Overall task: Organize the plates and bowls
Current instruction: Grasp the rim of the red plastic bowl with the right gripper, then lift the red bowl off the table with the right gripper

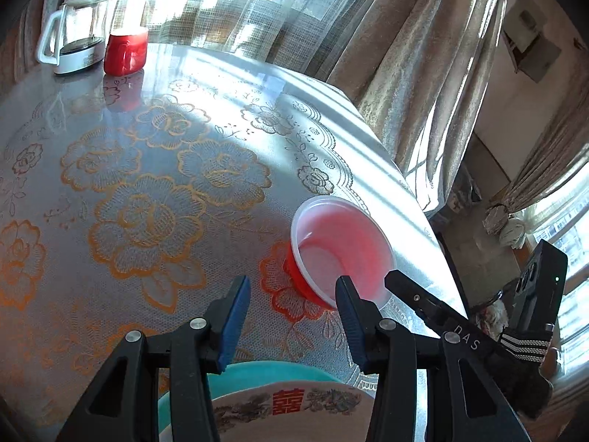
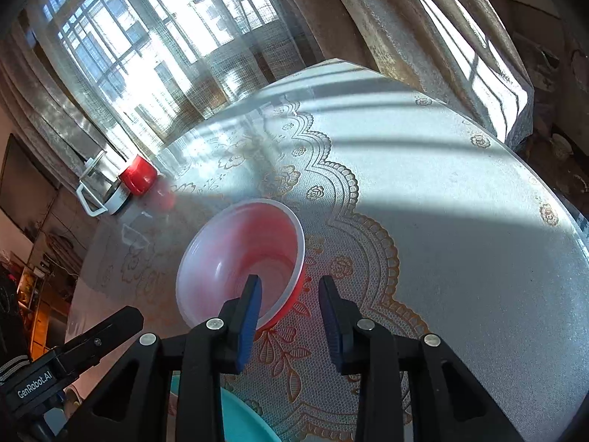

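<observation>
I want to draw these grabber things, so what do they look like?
Each gripper, left and right, has two black plastic arms with triangle-shaped holes and shiny silver bolts. The fingertips have blue ribbed pads. The right one's side has letters too partial to read; the left one's side says GenRobot.AI in white. Black-and-white striped straps wrap around each, and a dark phone is mounted on the right one.

Thin translucent red plastic bowl (image 2: 241,261), smooth, slight sheen, whitish rim. Round table w/ glossy clear cover over lace-look floral cloth (image 1: 147,191), reflective. Clear glass kettle w/ white plastic handle (image 1: 71,37); shiny red plastic mug (image 1: 125,53). Gripper pads (image 2: 248,322): blue ribbed rubber-like, matt; arms matt black plastic, metal pins. Curtains (image 1: 423,55): crushed-velvet sheen.
</observation>
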`<state>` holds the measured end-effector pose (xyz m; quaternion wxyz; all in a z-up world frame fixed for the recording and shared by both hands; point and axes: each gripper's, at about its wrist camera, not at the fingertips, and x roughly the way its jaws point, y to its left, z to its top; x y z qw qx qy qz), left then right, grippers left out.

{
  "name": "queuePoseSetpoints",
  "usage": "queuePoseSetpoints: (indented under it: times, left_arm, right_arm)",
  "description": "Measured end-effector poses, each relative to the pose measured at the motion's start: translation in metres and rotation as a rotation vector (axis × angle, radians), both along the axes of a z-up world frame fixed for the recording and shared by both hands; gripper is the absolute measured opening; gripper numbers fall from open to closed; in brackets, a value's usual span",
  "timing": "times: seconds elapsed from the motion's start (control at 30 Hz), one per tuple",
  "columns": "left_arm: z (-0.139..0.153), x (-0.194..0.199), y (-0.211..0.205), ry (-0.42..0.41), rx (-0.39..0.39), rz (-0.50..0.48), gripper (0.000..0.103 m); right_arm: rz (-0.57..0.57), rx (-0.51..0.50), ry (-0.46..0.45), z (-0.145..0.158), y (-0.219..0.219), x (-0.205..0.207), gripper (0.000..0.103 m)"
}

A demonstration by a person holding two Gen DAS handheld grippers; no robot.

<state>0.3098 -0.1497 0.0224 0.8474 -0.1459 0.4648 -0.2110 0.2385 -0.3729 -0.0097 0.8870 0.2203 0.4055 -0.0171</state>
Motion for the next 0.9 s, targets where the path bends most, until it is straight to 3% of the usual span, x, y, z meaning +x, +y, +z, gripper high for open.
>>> queuePoseSetpoints:
  times: [0.07, 0.17, 0.23, 0.47, 0.9]
  left_arm:
    - [-0.006, 0.006, -0.008, 0.019, -0.011, -0.018, 0.048]
    - [-0.014, 0.01, -0.024, 0.034, -0.003, -0.072, 0.035]
    - [-0.014, 0.006, -0.025, 0.019, -0.017, -0.079, 0.032]
    - [0.008, -0.019, -0.009, -0.056, -0.019, -0.081, 0.03]
    - [0.038, -0.087, 0.045, -0.162, -0.003, -0.022, 0.03]
  right_arm:
    - [0.004, 0.0, 0.017, -0.005, 0.0, 0.005, 0.025]
    - [0.027, 0.008, 0.022, -0.009, 0.004, 0.007, 0.015]
    - [0.036, -0.006, 0.018, -0.007, 0.008, 0.005, 0.013]
    - [0.061, 0.014, -0.03, 0.01, 0.012, -0.008, 0.013]
    - [0.174, 0.02, -0.12, 0.043, 0.064, -0.048, 0.013]
